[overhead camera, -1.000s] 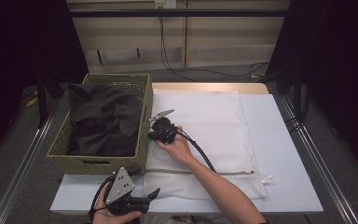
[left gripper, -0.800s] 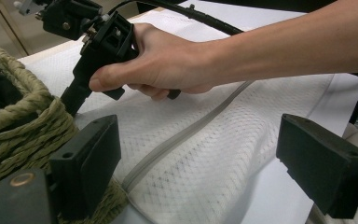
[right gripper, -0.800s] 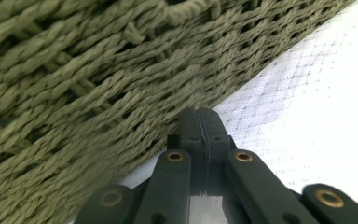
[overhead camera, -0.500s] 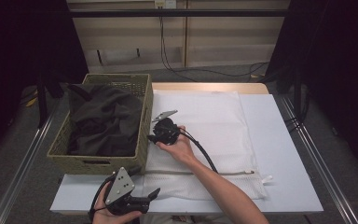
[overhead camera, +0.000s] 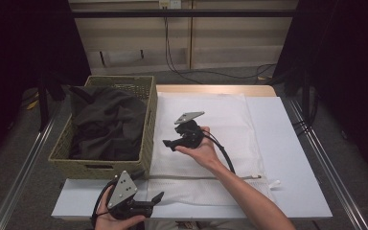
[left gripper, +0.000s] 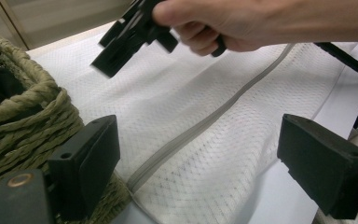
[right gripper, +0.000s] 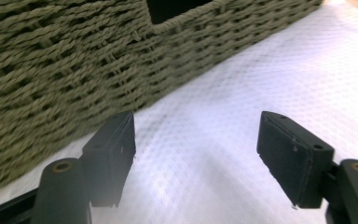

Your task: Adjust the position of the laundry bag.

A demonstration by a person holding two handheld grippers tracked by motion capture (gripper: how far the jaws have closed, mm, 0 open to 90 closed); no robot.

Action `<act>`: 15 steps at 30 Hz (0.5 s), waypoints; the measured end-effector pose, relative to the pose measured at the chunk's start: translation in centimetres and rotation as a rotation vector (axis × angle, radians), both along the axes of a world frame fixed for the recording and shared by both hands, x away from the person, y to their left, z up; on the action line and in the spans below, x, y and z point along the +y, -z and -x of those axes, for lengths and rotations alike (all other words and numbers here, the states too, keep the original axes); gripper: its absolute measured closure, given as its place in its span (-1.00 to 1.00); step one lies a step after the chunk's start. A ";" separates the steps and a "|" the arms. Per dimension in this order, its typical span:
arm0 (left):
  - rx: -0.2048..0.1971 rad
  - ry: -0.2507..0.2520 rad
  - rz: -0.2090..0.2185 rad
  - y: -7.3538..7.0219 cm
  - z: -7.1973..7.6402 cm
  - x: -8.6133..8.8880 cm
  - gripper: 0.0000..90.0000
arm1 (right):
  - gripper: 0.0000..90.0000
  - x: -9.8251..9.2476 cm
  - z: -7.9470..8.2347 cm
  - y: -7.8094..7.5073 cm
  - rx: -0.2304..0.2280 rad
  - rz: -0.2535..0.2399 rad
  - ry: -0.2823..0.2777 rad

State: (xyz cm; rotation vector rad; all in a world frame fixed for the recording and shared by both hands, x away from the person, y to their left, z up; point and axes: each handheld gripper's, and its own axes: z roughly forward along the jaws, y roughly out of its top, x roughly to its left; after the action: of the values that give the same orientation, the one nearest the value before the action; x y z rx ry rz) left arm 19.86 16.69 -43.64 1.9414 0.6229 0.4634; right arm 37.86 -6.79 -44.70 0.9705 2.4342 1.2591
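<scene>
A dark cloth [overhead camera: 106, 125] lies in the basket [overhead camera: 146, 125] at left. The left tool [overhead camera: 157, 197] gapes empty at the surface's near edge. Right tool [overhead camera: 168, 143], jaws just opened, empty, hangs over the mesh bag [overhead camera: 230, 120].

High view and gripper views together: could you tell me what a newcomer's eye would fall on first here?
Probably the woven basket at the table's left, stuffed with dark clothing. Next comes the white mesh laundry bag spread flat beside it, its zipper running along the near side. Above the bag hangs the right gripper, jaws just opened and holding nothing, while the left gripper sits open at the near edge.
</scene>
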 end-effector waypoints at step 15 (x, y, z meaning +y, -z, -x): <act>-0.005 0.005 -0.013 -0.1 -0.2 -0.5 -0.72 | -0.36 -6.5 3.4 -1.2 -0.014 -0.036 0.047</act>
State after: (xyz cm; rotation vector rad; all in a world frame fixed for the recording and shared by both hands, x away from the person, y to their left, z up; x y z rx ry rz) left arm 20.04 16.22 -43.51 1.9535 0.6135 0.4697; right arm 34.50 -13.33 -43.50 1.0195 2.3716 1.2936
